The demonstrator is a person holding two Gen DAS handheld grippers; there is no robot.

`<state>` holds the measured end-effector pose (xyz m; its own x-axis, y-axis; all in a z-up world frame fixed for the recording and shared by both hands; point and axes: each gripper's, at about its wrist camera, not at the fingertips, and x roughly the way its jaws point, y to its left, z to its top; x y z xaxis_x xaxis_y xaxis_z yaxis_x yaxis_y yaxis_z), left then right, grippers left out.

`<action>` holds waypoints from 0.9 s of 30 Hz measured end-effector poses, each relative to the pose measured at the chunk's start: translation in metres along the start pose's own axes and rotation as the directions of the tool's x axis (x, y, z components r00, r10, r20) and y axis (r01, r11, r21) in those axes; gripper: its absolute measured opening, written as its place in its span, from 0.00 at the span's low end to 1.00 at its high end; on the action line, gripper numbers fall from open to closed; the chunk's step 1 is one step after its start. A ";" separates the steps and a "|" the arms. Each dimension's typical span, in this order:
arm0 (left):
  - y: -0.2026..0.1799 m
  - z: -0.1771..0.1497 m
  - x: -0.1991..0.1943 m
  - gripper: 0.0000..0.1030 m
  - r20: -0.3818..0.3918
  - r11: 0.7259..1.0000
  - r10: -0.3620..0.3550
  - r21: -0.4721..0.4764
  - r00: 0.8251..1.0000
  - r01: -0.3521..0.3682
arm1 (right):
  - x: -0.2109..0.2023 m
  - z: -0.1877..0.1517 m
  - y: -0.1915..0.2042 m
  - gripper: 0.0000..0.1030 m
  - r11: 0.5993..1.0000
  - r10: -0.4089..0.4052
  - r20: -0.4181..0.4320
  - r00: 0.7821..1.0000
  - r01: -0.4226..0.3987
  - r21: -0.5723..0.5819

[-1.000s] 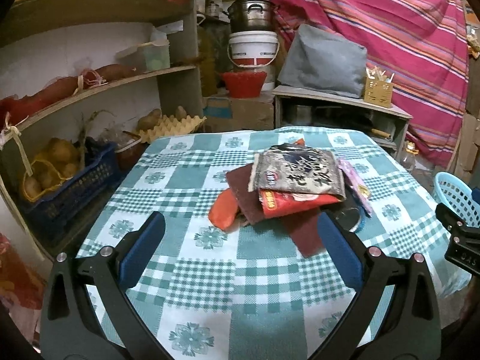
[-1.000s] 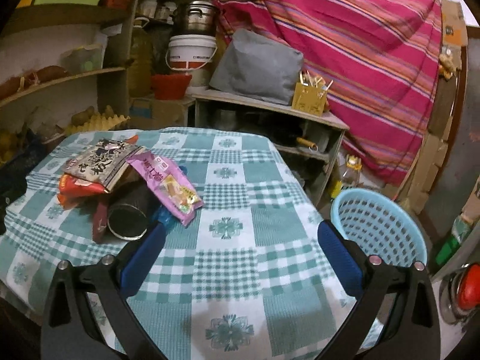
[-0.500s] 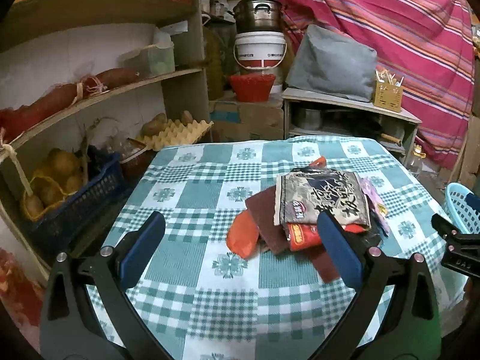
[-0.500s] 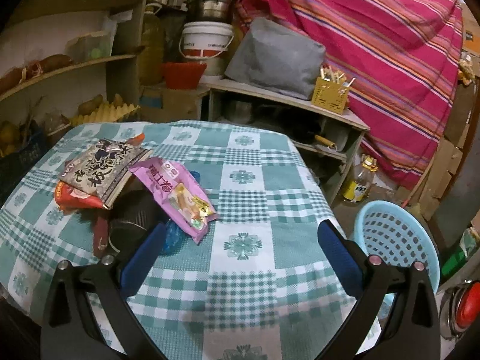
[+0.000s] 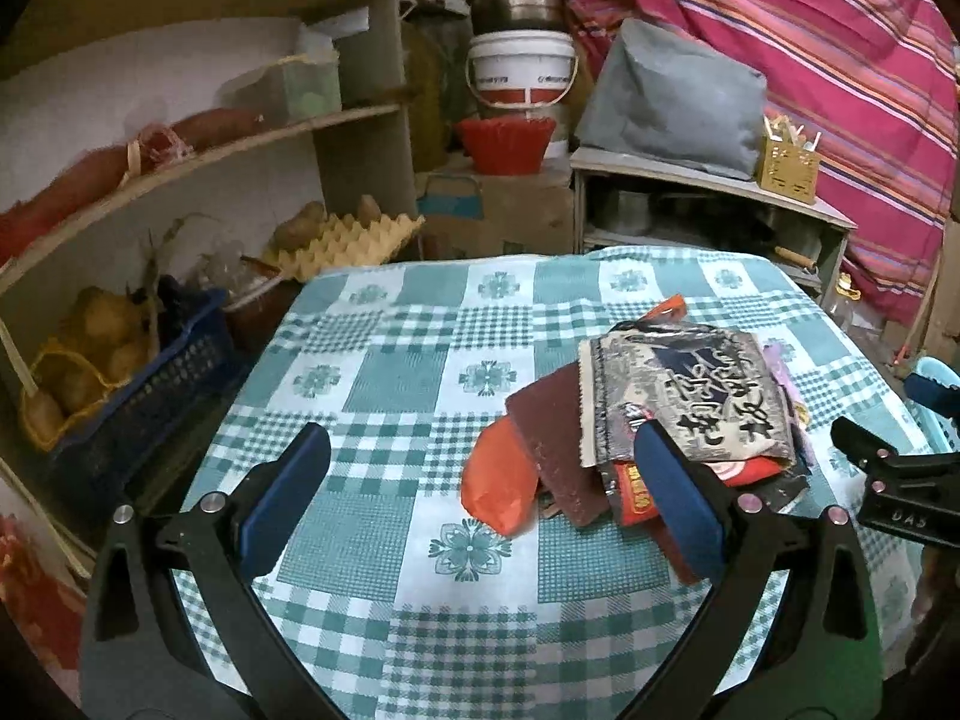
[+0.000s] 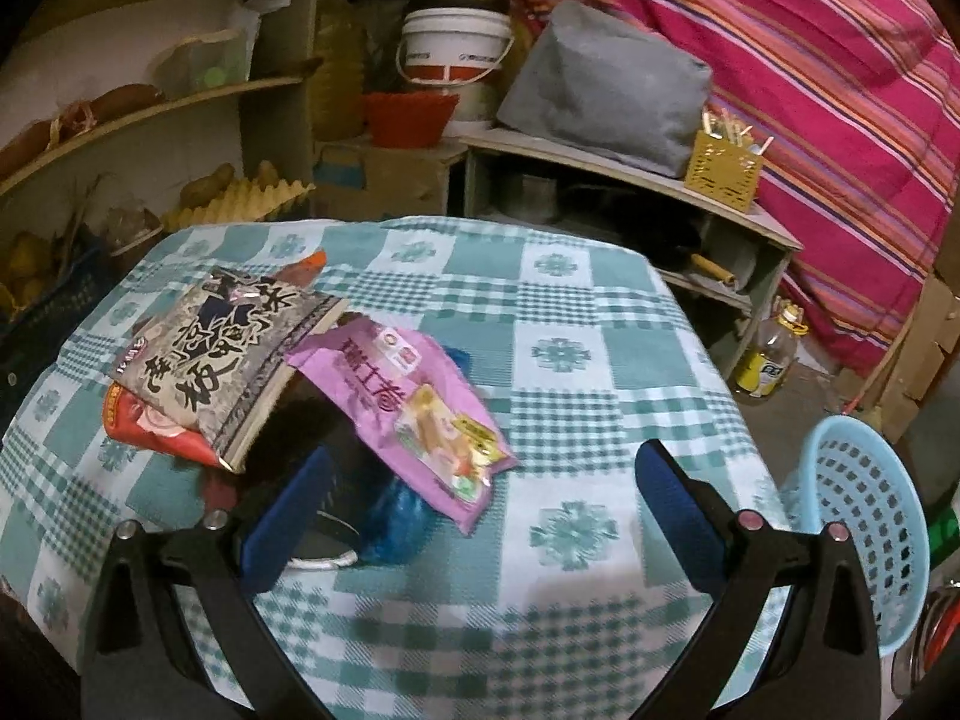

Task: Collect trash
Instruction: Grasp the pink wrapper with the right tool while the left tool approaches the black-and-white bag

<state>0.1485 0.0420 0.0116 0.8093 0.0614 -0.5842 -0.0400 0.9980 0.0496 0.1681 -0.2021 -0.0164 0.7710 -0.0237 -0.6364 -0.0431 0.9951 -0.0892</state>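
A heap of snack wrappers lies on the green checked tablecloth (image 5: 420,396). A grey packet with black script (image 5: 690,402) (image 6: 222,354) tops it, over an orange wrapper (image 5: 501,480), a dark red one (image 5: 552,438) and a red packet (image 6: 150,420). A pink packet (image 6: 414,408) leans over a black tube and a blue wrapper (image 6: 396,510). My left gripper (image 5: 474,498) is open, low over the cloth, left of the heap. My right gripper (image 6: 480,510) is open beside the pink packet and shows at the left wrist view's right edge (image 5: 900,492).
A light blue basket (image 6: 864,540) stands on the floor right of the table. Shelves with potatoes and an egg tray (image 5: 342,240) line the left. A low cabinet (image 6: 630,180) with a grey cushion and a white bucket (image 5: 522,69) sits behind. A bottle (image 6: 771,354) stands on the floor.
Both grippers have shifted left and closer to the table, so the wrapper heap sits further right in both views. Neither has taken hold of anything, and the wrappers have not moved.
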 end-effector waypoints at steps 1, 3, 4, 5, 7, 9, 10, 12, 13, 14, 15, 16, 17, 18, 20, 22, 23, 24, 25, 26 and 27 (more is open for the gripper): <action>0.001 0.000 0.003 0.95 -0.006 1.000 0.010 -0.005 1.000 -0.010 | 0.003 0.001 0.002 0.96 1.000 0.002 -0.003 1.000 -0.002 -0.003; 0.002 0.001 0.008 0.95 -0.015 1.000 0.023 -0.010 1.000 -0.023 | 0.009 0.003 0.007 0.96 1.000 0.010 -0.015 1.000 -0.010 -0.011; 0.003 0.001 0.009 0.95 -0.020 1.000 0.022 -0.013 1.000 -0.022 | 0.014 0.004 0.010 0.96 1.000 0.015 -0.021 1.000 -0.015 -0.016; 0.003 0.002 0.011 0.95 -0.026 1.000 0.013 -0.017 1.000 -0.013 | 0.017 0.004 0.012 0.96 1.000 0.018 -0.024 1.000 -0.018 -0.020; 0.003 0.002 0.012 0.95 -0.029 1.000 0.002 -0.019 1.000 -0.002 | 0.023 0.006 0.017 0.95 0.999 0.019 -0.029 0.999 -0.020 -0.032; 0.001 0.003 0.013 0.95 -0.028 1.000 0.000 -0.013 1.000 0.000 | 0.026 0.008 0.020 0.89 0.999 0.020 -0.028 0.999 -0.021 -0.043; 0.000 0.003 0.013 0.95 -0.027 1.000 -0.004 -0.012 1.000 0.004 | 0.029 0.010 0.021 0.82 0.998 0.024 -0.029 0.999 -0.025 -0.050; -0.002 0.004 0.013 0.95 -0.028 1.000 -0.011 -0.012 1.000 0.011 | 0.034 0.013 0.021 0.72 0.998 0.035 -0.042 0.999 -0.037 -0.053; -0.002 0.005 0.015 0.95 -0.030 1.000 -0.013 -0.014 0.999 0.013 | 0.037 0.014 0.020 0.64 0.997 0.049 -0.052 0.997 -0.051 -0.051; -0.003 0.006 0.015 0.95 -0.033 1.000 -0.014 -0.015 0.999 0.014 | 0.040 0.014 0.018 0.59 0.997 0.062 -0.059 0.996 -0.065 -0.050; -0.004 0.008 0.016 0.95 -0.037 1.000 -0.017 -0.017 0.999 0.017 | 0.042 0.015 0.016 0.48 0.996 0.077 -0.068 0.995 -0.080 -0.048; -0.005 0.009 0.017 0.95 -0.042 1.000 -0.023 -0.019 0.999 0.023 | 0.044 0.015 0.014 0.36 0.995 0.088 -0.074 0.993 -0.091 -0.047; -0.008 0.010 0.019 0.95 -0.049 0.999 -0.034 -0.021 0.998 0.033 | 0.045 0.015 0.013 0.32 0.994 0.101 -0.074 0.992 -0.105 -0.043; -0.011 0.012 0.020 0.95 -0.054 0.999 -0.042 -0.020 0.998 0.041 | 0.045 0.014 0.011 0.26 0.993 0.108 -0.071 0.992 -0.111 -0.040; -0.016 0.014 0.021 0.95 -0.058 0.999 -0.052 -0.015 0.997 0.051 | 0.042 0.014 0.005 0.15 0.993 0.110 -0.060 0.992 -0.112 -0.038; -0.025 0.017 0.025 0.95 -0.066 0.998 -0.063 -0.004 0.996 0.063 | 0.038 0.013 -0.003 0.10 0.994 0.106 -0.041 0.994 -0.107 -0.037; -0.028 0.018 0.026 0.95 -0.071 0.998 -0.066 -0.001 0.995 0.066 | 0.037 0.013 -0.006 0.10 0.994 0.103 -0.036 0.994 -0.105 -0.036; -0.032 0.019 0.029 0.95 -0.078 0.997 -0.071 0.004 0.994 0.071 | 0.035 0.012 -0.010 0.09 0.994 0.100 -0.029 0.995 -0.101 -0.033; -0.038 0.019 0.034 0.95 -0.089 0.997 -0.079 0.013 0.993 0.080 | 0.034 0.012 -0.015 0.09 0.995 0.095 -0.022 0.995 -0.095 -0.027; -0.042 0.019 0.036 0.95 -0.098 0.996 -0.082 0.020 0.992 0.084 | 0.033 0.012 -0.020 0.09 0.995 0.094 -0.018 0.995 -0.094 -0.018; -0.045 0.018 0.040 0.95 -0.107 0.996 -0.081 0.027 0.991 0.085 | 0.031 0.012 -0.025 0.09 0.995 0.097 -0.017 0.995 -0.097 -0.007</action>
<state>0.1931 -0.0006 0.0004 0.7423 -0.0184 -0.6699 0.0445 0.9988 0.0219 0.2005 -0.2262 -0.0252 0.7523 0.0713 -0.6550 -0.1222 0.9920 -0.0324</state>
